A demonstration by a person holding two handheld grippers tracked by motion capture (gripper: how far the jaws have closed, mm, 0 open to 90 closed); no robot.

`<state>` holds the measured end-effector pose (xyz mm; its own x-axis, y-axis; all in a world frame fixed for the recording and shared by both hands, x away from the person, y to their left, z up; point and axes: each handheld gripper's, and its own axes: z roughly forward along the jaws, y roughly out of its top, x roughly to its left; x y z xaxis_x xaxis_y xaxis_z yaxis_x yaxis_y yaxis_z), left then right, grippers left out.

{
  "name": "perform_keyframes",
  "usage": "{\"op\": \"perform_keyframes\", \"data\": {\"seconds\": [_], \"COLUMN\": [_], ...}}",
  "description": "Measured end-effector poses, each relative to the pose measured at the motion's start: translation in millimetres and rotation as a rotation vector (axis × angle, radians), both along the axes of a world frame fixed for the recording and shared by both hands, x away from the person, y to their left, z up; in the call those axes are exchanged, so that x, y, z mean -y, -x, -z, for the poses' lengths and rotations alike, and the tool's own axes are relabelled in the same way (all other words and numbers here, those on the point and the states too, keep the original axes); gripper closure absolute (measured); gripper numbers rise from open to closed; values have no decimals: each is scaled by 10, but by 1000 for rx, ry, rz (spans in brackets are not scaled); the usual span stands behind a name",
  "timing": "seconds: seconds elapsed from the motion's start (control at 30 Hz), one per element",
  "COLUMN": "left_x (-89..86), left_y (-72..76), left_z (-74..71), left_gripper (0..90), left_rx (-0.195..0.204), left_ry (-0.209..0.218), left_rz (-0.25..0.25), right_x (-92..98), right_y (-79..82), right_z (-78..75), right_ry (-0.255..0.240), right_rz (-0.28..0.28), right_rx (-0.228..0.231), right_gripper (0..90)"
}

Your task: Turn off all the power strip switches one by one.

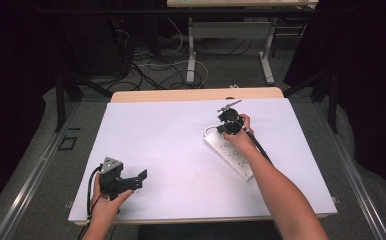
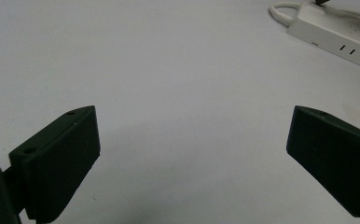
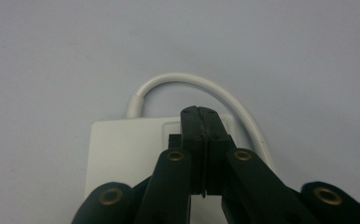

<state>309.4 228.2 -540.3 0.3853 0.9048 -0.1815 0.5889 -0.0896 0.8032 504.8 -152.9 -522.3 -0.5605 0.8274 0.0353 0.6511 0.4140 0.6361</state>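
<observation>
On the white desk [image 1: 181, 150], the right gripper [image 3: 200, 122], jaws pinched together, is pressing the rigid power strip's [image 1: 229, 155] cord end while the left gripper [image 2: 190, 154] is gaping wide nearby.

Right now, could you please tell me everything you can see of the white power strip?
The power strip is a long white bar, plastic by its look, lying flat and diagonal on the white table at its right half. Rows of socket slots show along its top. A white cord leaves its far end and loops back beside it. The right gripper, jaws shut, is directly over that far end; actual contact cannot be told. The left gripper is open, well apart.
</observation>
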Motion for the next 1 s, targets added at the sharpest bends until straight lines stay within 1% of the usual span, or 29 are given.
{"op": "perform_keyframes", "data": {"seconds": [0.07,0.1,0.13,0.17,0.2,0.23,0.27,0.3,0.33,0.37,0.43,0.57,0.6,0.67,0.7,0.73,0.93,0.97,1.0], "left_x": [-1,-6,-6,-4,-4,-3,-2,1,1,1,2,2,1,-1,-3,-4,-10,-12,-14], "left_y": [0,0,0,0,1,2,3,4,5,7,8,13,13,12,12,11,10,13,14], "left_z": [-3,-4,-3,-3,-2,-3,-5,-4,-7,-7,-8,-5,-5,-5,-3,-1,-3,-7,-9], "left_gripper": [24,20,17,15,11,11,10,8,5,4,3,3,3,3,3,3,3,3,3], "left_rx": [-3,-5,-5,-5,-5,-5,-7,-4,-4,-4,-3,-1,-2,-4,-2,-3,1,-2,-1], "left_ry": [-1,-3,0,1,2,3,3,4,4,5,5,8,11,15,14,14,18,21,22], "left_rz": [-3,0,-2,-3,-4,-3,-2,-4,-3,-3,-4,-9,-12,-16,-17,-17,-14,-13,-14], "right_x": [-7,-16,-17,-19,-30,-30,-27,-23,-33,-44,-46,-48,-38,-28,-19,-9,-7,-11,4], "right_y": [4,6,4,8,11,11,8,12,17,21,22,22,18,9,8,12,42,50,55], "right_z": [-5,1,12,2,7,7,22,15,15,16,20,20,14,11,7,-5,-13,-14,-19], "right_ry": [6,-2,-4,22,17,17,3,19,22,28,31,29,20,19,6,-4,2,7,14], "right_rz": [4,1,-17,-17,-3,-3,-2,-11,-17,-3,-1,3,6,2,0,3,-7,2,-17], "right_rx": [-4,-3,5,-3,-16,-16,-5,-9,-10,-6,-8,-6,-17,-18,-15,-22,-12,-6,-1], "right_gripper": [900,900,900,900,900,900,900,900,900,900,900,900,900,900,900,900,900,900,900]}}
